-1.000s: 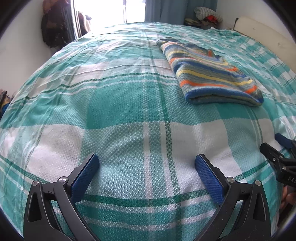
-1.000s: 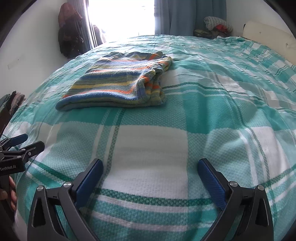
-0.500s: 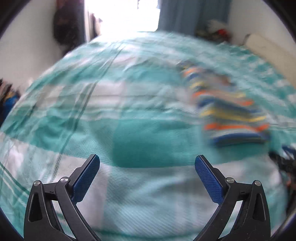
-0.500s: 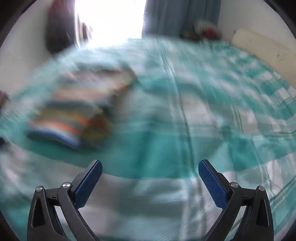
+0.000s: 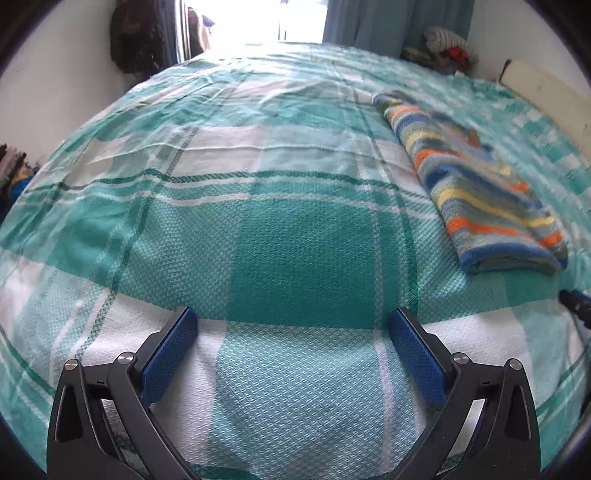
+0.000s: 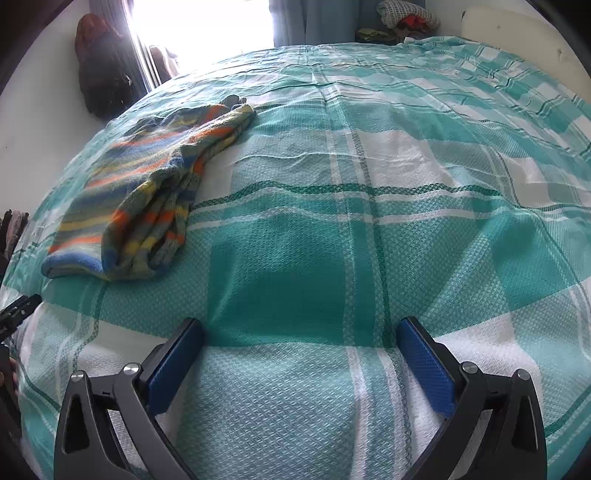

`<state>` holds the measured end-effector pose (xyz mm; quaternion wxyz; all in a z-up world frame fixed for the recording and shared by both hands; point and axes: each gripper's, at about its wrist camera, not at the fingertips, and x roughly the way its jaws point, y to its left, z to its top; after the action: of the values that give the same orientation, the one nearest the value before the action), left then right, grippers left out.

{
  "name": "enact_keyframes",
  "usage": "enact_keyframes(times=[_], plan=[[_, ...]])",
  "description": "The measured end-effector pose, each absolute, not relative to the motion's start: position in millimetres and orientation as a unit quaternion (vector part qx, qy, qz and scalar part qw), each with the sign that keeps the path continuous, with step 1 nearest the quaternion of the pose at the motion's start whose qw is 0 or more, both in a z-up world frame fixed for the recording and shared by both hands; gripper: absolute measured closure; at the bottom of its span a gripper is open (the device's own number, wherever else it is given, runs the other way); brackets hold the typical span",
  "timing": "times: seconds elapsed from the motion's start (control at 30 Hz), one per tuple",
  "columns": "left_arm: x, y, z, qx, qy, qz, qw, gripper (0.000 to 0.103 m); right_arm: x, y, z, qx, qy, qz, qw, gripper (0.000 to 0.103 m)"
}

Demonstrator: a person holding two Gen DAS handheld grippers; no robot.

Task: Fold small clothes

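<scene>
A folded striped knit garment (image 5: 476, 184) lies on a bed covered by a teal-and-white plaid bedspread (image 5: 295, 258). The garment carries bands of blue, orange, yellow and grey-green, with a solid blue band along its near edge. In the left wrist view it forms a long, tidy rectangle running from far to near on the right side of the bed. In the right wrist view the same garment (image 6: 147, 192) sits on the left, its stacked layers showing at the near right corner, where the edges look looser and slightly uneven.

No brand, label or writing can be read in either view.

The left gripper (image 5: 293, 332) hovers low over the bedspread with its jaws spread wide and nothing between them; the garment lies well apart from it, farther off and to the right. The right gripper (image 6: 300, 341) is likewise spread wide and grasps nothing, the garment lying farther off and to its left. The garment thus lies between the two tools across the bed. Each gripper's dark tip shows at the edge of the other's view.

Beyond the bed, a bright window (image 5: 255, 18) and blue curtain (image 5: 388, 22) stand at the far wall, with a pile of clothes (image 5: 443, 48) in the far right corner.
</scene>
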<state>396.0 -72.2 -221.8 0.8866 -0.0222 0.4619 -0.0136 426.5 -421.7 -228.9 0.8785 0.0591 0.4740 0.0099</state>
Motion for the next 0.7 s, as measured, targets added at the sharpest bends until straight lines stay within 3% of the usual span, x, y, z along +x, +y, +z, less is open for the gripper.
enact_keyframes(times=[0.7], plan=[[396.1, -66.6, -222.7, -0.036, 0.462, -0.021, 0.886, 0.000, 426.5, -422.6, -230.0, 0.058, 0.473, 0.008, 0.879, 0.000]])
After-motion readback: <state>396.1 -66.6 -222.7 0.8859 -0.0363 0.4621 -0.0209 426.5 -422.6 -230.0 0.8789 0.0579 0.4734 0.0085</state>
